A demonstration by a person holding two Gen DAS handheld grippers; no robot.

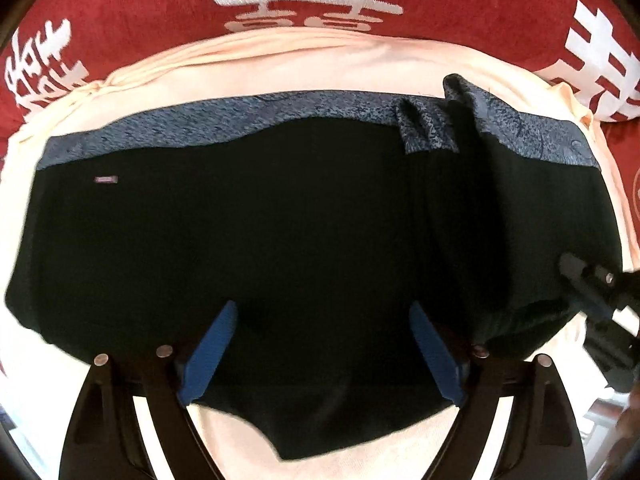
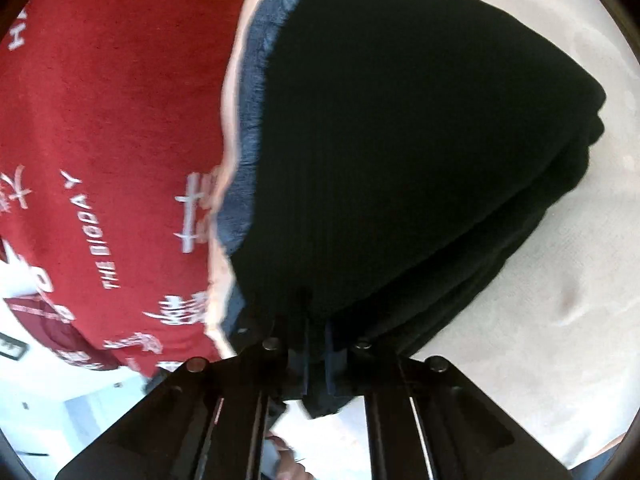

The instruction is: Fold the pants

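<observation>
Red cloth (image 2: 100,120) reads "THE BIGDAY"; right gripper (image 2: 316,344) pinches black pants (image 2: 400,140), left gripper (image 1: 320,344) spread wide

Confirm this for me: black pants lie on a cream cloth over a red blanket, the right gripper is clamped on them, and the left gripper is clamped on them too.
Wrong about the left gripper: the left wrist view shows its blue fingers spread open over the black pants. The rest stands.

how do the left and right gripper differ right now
The left gripper is open, its blue fingers spread wide above the black pants; the right gripper is shut on the pants' edge. The left holds nothing; the right pinches several folded layers. Both have blue-padded fingers and black frames.
</observation>
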